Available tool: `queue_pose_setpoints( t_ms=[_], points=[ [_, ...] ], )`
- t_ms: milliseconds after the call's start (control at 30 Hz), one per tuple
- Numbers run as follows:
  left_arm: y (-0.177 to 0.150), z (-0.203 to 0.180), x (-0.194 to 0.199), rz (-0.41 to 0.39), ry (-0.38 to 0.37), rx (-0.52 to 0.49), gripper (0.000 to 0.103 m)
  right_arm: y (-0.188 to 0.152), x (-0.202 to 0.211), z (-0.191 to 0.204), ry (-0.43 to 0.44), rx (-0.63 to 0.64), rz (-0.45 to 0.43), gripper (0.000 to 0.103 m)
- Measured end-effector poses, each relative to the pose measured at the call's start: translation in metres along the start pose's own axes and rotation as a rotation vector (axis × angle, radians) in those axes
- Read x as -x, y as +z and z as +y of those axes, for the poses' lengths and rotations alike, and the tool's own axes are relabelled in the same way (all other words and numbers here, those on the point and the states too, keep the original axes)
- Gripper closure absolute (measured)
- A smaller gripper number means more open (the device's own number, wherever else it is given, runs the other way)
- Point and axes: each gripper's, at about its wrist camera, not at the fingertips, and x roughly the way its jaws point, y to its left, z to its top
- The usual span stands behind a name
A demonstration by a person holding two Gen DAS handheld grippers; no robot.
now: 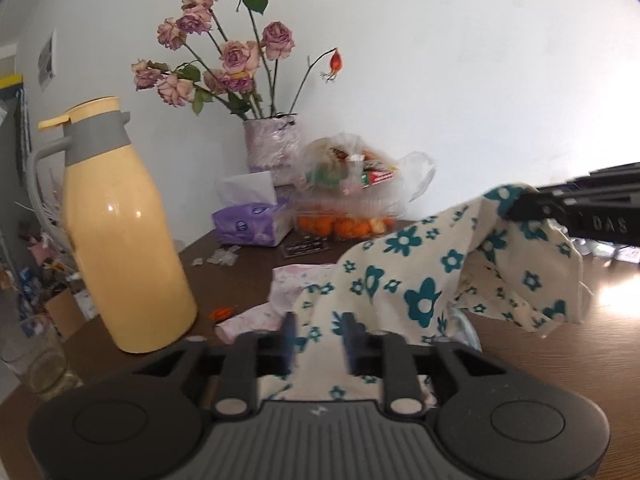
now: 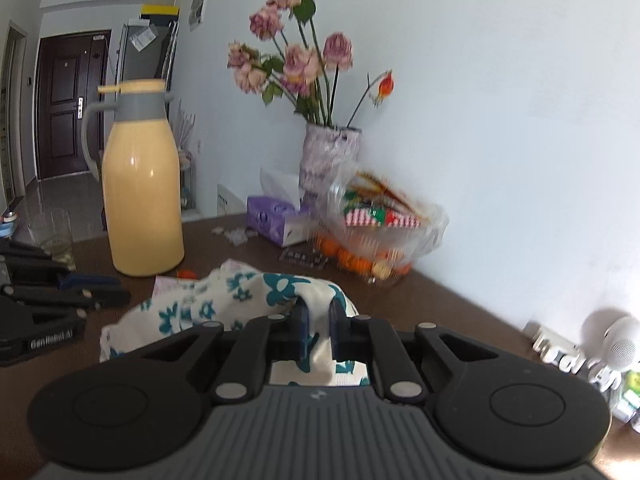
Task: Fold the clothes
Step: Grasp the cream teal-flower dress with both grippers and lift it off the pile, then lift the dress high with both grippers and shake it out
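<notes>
Left wrist view: left claw (image 1: 318,334) parted around a fold of the cream garment with teal flowers (image 1: 416,280), pads not visibly pressing, so no firm grip readable. Garment draped up off the brown table (image 1: 560,360), peak pinched by the right claw (image 1: 516,208) entering from the right, probably lifted to let the cloth hang and straighten. Pink cloth (image 1: 288,284) flat underneath. Yellow thermos jug (image 1: 124,240), tissue box (image 1: 252,228) and vase of dried roses (image 1: 272,148) parked far back, clear of the folding area.

Right wrist view: right claw (image 2: 318,320) closed on a bunched ridge of the garment (image 2: 224,300), rest trailing down to the table (image 2: 460,312). Left claw (image 2: 92,286) at left edge, beside the cloth.
</notes>
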Motion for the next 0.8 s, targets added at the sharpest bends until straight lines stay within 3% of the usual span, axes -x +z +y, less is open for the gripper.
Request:
queue_pose_setpoints(
  t_ms=[67,100,333,367,400,467,533,633,800],
  points=[
    [-0.007,-0.008,0.003,-0.007,-0.017,-0.009,0.027,0.007,0.012,0.002,0.001,0.008,-0.027,0.094],
    [-0.010,-0.014,0.004,-0.011,-0.022,-0.026,0.025,0.010,0.018,0.003,0.002,0.013,-0.040,0.094],
    [-0.026,-0.055,-0.014,-0.014,0.044,-0.105,0.021,0.032,0.078,0.009,0.002,0.046,-0.154,0.095],
    [-0.025,-0.059,-0.016,-0.016,0.063,-0.112,0.029,0.035,0.088,0.010,0.002,0.050,-0.171,0.095],
    [-0.024,-0.062,-0.017,-0.017,0.083,-0.121,0.059,0.037,0.097,0.010,-0.003,0.056,-0.187,0.095],
    [-0.019,-0.057,-0.011,-0.016,0.058,-0.103,0.100,0.042,0.117,0.010,-0.019,0.068,-0.216,0.095],
    [-0.011,-0.045,0.003,-0.037,-0.015,-0.059,0.100,0.044,0.134,0.006,-0.041,0.077,-0.233,0.095],
    [0.005,-0.035,0.039,-0.121,-0.012,-0.076,0.100,0.045,0.158,-0.001,-0.076,0.084,-0.258,0.095],
    [0.028,-0.020,0.131,-0.267,-0.070,-0.129,0.101,0.042,0.213,-0.011,-0.085,0.068,-0.314,0.095]
  ],
)
